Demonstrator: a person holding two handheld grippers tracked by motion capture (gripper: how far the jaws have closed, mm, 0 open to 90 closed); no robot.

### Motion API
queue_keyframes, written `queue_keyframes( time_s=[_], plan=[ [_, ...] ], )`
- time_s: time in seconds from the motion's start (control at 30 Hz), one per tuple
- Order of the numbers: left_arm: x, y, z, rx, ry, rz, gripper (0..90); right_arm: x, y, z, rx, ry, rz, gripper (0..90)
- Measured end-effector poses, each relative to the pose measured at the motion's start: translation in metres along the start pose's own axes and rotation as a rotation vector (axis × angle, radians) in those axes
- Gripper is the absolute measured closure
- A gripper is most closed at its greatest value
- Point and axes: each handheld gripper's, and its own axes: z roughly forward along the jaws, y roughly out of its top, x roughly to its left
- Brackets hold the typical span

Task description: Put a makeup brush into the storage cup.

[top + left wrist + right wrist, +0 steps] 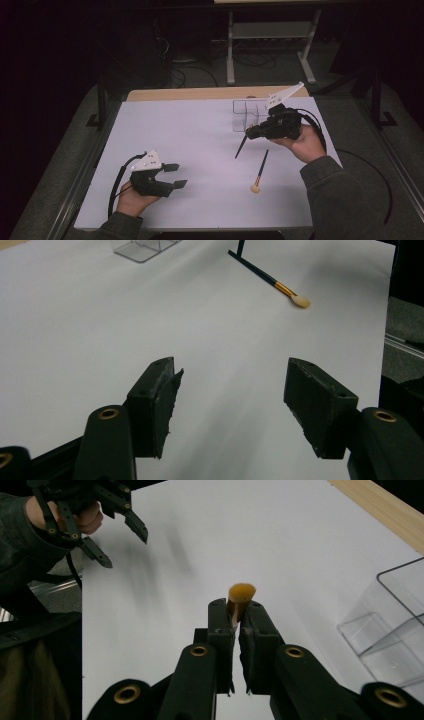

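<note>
White paper covers the table. Nearest the person, the left gripper hovers low at the near left with jaws apart and nothing between them. Farther right, a second makeup brush lies flat; the left gripper view shows its pale tip. Beyond it, the right gripper is clamped on a dark-handled brush hanging downward. The right gripper view reveals its orange bristles above the jaws. Just behind stands a clear plastic organizer.

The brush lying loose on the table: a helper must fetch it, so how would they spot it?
On the white table, look near the right edge, below the clear box. The brush lying flat has a dark handle and pale round tip, unlike the brush in the right claw.
</note>
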Motion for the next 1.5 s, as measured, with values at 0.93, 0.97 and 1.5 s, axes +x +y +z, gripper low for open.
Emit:
queue_keyframes(
  time_s=[0.93, 0.97, 1.5],
  plan=[
    [0.004, -0.003, -0.002, -0.004, 0.005, -0.021, 34.2, -0.041, 0.034, -0.011, 0.025, -0.111, 0.016, 83.5],
    [0.004, -0.003, -0.003, -0.005, 0.006, -0.018, 34.2, -0.042, 0.035, -0.011, 0.024, -0.114, 0.010, 83.5],
    [0.006, -0.003, -0.004, -0.011, 0.006, -0.024, 33.4, -0.059, 0.055, -0.006, 0.020, -0.144, 0.026, 83.5]
  ],
)
